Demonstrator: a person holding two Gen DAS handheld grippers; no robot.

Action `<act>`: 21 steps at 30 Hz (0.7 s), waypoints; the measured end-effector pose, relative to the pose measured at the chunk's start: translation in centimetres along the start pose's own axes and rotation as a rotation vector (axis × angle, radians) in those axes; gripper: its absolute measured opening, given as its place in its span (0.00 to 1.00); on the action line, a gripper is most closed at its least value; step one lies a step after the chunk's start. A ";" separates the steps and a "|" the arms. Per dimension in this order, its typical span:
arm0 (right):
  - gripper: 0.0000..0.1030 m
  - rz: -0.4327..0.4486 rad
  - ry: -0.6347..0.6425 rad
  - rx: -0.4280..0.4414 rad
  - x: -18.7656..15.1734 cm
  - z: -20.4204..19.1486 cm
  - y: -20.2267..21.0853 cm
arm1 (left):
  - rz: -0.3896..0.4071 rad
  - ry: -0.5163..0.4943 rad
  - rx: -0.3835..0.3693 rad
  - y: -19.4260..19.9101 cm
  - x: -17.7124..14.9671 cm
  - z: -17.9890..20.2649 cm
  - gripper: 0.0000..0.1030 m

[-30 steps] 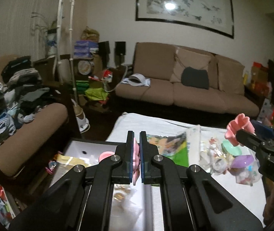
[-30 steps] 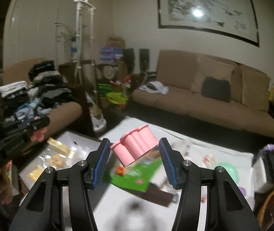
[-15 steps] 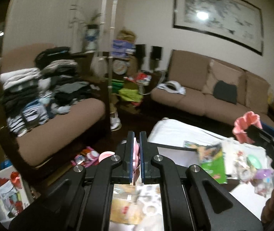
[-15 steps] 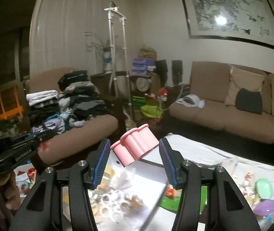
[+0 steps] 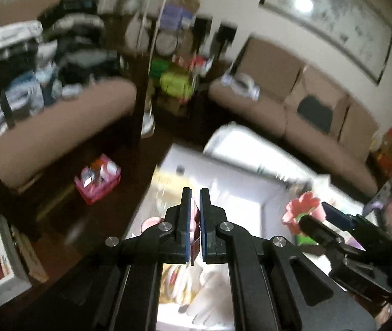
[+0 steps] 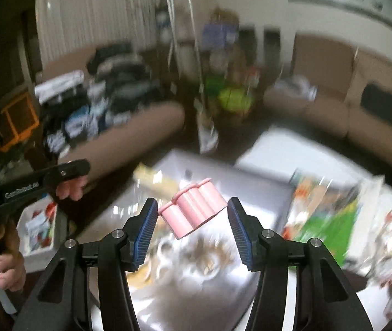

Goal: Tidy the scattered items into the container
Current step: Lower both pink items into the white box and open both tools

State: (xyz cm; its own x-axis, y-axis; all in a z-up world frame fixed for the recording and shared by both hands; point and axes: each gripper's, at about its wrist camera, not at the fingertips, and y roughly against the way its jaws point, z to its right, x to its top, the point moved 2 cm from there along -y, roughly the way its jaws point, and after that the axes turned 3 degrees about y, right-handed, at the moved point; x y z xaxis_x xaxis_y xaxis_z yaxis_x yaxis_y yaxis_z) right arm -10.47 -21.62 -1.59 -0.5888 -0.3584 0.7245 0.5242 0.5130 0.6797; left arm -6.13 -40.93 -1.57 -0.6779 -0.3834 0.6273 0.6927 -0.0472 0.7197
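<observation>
Both tools dipped toward white container (image 6: 265, 187) | right tool (image 6: 192, 215) grips pink mould (image 6: 193, 209)

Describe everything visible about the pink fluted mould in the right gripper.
The pink mould looks like smooth moulded plastic: a cluster of rounded lobes joined side by side, with a thin lip along its upper edge. It sits tilted between the blue pads of the right gripper, above the white container. In the left wrist view its scalloped rim faces up.

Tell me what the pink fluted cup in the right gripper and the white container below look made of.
Pink fluted cup: likely matte silicone or soft plastic, with smooth moulded lobes and no glare. White container: apparently glossy rigid plastic, its flat walls reflecting light, though blur leaves this uncertain.
</observation>
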 end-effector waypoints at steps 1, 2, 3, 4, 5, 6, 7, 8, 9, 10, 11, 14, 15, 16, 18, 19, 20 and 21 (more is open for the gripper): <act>0.53 -0.056 0.000 0.018 -0.5 -0.1 -1.2 | -0.051 -0.004 0.010 -1.2 -0.5 -0.1 0.05; 0.53 -0.098 0.002 0.023 -1.1 -0.2 -2.0 | -0.110 -0.007 0.027 -2.5 -1.2 -0.4 0.05; 0.53 -0.132 0.006 0.019 -1.5 -0.4 -2.7 | -0.149 -0.010 0.058 -3.5 -1.7 -0.7 0.05; 0.53 -0.151 0.008 0.014 -2.0 -0.4 -3.1 | -0.159 -0.011 0.076 -3.7 -1.8 -0.7 0.05; 0.53 -0.157 0.005 0.017 -2.2 -0.4 -3.2 | -0.159 -0.010 0.096 -3.7 -2.0 -0.9 0.11; 0.54 -0.153 -0.001 0.022 -2.3 -0.4 -3.1 | -0.144 -0.010 0.117 -3.3 -1.8 -0.9 0.26; 0.66 -0.144 -0.008 0.020 -2.2 -0.2 -2.9 | -0.128 -0.010 0.131 -2.8 -1.7 -0.8 0.40; 0.85 -0.134 -0.013 0.008 -2.1 0.0 -2.6 | -0.108 -0.012 0.146 -2.4 -1.5 -0.5 0.74; 0.91 -0.117 -0.017 -0.015 -1.8 0.3 -2.3 | -0.075 -0.019 0.169 -1.8 -1.1 -0.1 0.94; 0.93 -0.088 -0.019 -0.039 -1.6 0.7 -1.5 | -0.038 -0.032 0.190 -1.3 -0.5 0.1 0.96; 0.93 -0.069 -0.020 -0.047 -1.3 0.9 -0.9 | -0.011 -0.045 0.199 -0.7 -0.2 0.4 0.95; 0.93 -0.035 -0.037 -0.062 -0.8 2.0 1.3 | 0.029 -0.044 0.198 0.9 0.6 1.2 0.96; 0.93 -0.033 -0.043 -0.073 -0.6 2.4 2.0 | 0.041 -0.038 0.185 1.6 0.8 1.5 0.99; 0.93 -0.032 -0.047 -0.076 -0.6 2.7 2.5 | 0.050 -0.034 0.172 2.1 1.1 1.8 1.00; 0.93 -0.028 -0.054 -0.083 -0.5 3.2 3.6 | 0.060 -0.034 0.163 3.2 1.6 2.6 1.00; 0.93 -0.028 -0.054 -0.093 -0.4 3.5 4.3 | 0.058 -0.036 0.170 3.7 1.6 2.8 1.00; 0.93 -0.022 -0.048 -0.106 -0.4 3.7 5.1 | 0.054 -0.040 0.181 4.0 1.7 3.2 1.00; 0.93 -0.014 -0.043 -0.118 -0.4 3.9 5.7 | 0.046 -0.049 0.193 4.2 1.7 3.8 1.00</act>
State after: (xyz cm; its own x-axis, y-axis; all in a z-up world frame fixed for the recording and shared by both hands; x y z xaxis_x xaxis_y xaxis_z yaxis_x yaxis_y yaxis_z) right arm -9.64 -15.57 1.57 -0.6213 -0.3298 0.7108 0.5828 0.4120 0.7005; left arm -5.31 -38.28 3.65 -0.6609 -0.3351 0.6715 0.6666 0.1490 0.7304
